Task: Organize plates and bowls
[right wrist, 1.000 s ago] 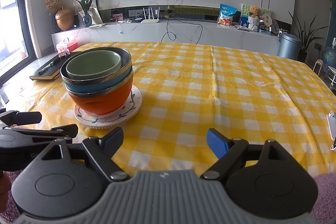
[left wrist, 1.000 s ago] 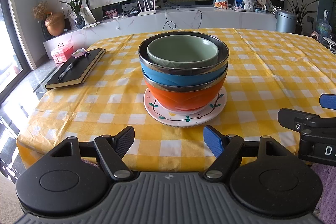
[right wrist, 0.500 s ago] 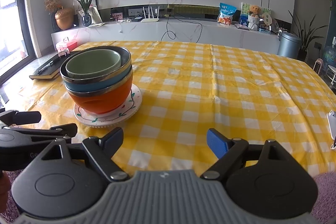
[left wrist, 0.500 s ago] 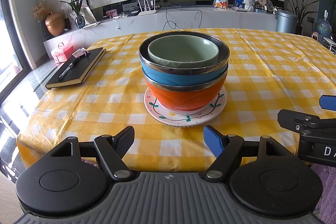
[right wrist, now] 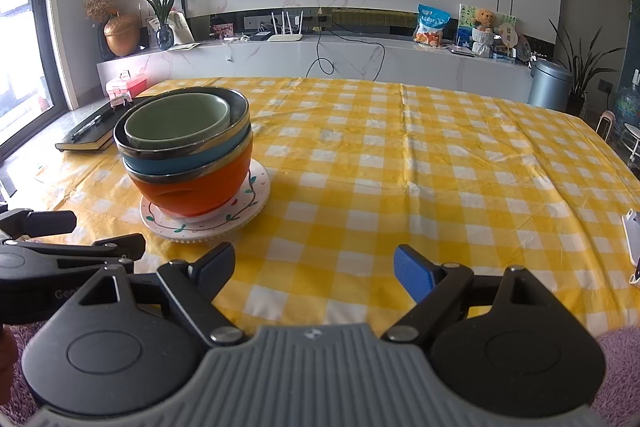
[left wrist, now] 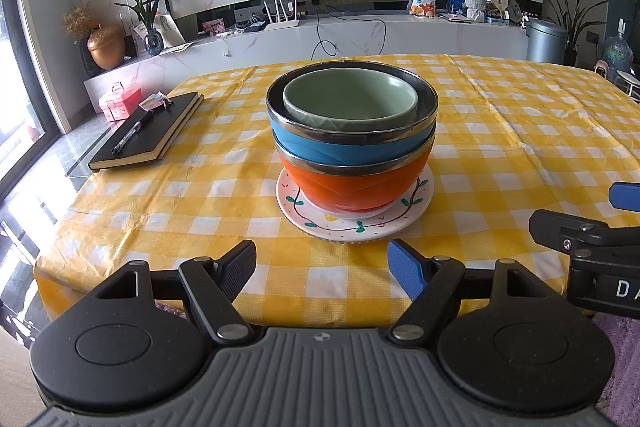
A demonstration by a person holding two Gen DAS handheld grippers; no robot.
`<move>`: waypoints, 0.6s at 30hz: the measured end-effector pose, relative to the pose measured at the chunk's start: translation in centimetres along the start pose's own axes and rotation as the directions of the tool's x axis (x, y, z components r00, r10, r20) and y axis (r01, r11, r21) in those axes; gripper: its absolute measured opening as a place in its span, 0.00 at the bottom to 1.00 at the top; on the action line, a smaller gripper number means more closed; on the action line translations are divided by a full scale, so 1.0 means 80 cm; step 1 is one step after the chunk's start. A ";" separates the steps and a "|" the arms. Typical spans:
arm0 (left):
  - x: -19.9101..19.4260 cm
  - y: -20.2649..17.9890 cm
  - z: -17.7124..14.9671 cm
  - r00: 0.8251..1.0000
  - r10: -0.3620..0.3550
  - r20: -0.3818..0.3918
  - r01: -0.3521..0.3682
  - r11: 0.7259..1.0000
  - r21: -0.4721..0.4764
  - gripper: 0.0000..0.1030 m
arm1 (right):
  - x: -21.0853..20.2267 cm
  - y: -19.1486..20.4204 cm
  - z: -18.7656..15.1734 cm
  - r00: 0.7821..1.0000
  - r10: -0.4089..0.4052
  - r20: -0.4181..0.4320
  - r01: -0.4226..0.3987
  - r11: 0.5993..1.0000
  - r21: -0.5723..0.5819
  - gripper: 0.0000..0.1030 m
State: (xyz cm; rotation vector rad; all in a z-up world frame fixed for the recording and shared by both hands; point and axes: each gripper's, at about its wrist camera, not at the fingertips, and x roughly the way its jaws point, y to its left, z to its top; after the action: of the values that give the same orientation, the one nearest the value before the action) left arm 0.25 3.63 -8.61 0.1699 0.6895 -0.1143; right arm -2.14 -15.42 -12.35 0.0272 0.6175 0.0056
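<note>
Black and blue fingers of the left gripper (left wrist: 322, 269) stand spread and hold nothing, low over the near edge of the desk (left wrist: 520, 131). The right gripper (right wrist: 314, 273) is the same, fingers wide apart and empty, and it looks past the stack to the bare yellow check cloth.

A little further, straight ahead of the left gripper, the plate (left wrist: 394, 223) lies flat on the cloth. On it sits the orange bowl (left wrist: 352, 187), in that one the blue bowl (left wrist: 340, 149), and inside the blue one the small green bowl (left wrist: 350, 103). The stack looks upright and well nested, so I judge that the organizing is finished or almost finished.

If any correction is needed, it is better to move the whole stack by the plate rim, slowly and level, because the steel rims may slide on each other. To grip only the green bowl could tilt the others. Otherwise both grippers should just stay away from it.

Behind and to the left, a notebook (left wrist: 148, 133) with a pen (left wrist: 130, 133) lies well apart from the stack.
</note>
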 end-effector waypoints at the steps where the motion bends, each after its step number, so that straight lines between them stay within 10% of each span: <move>1: 0.000 0.000 0.000 1.000 -0.001 0.001 0.001 1.000 0.000 0.85 | 0.000 0.000 0.000 1.000 0.000 0.000 0.000 1.000 0.000 0.83; 18: -0.003 -0.001 0.001 1.000 0.002 0.006 -0.002 1.000 0.005 0.85 | 0.000 0.000 -0.001 1.000 0.000 -0.002 0.000 1.000 -0.001 0.83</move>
State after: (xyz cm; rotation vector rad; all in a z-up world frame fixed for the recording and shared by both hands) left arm 0.11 3.53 -8.40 0.1754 0.6830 -0.1147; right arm -2.18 -15.41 -12.38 0.0266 0.6196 0.0063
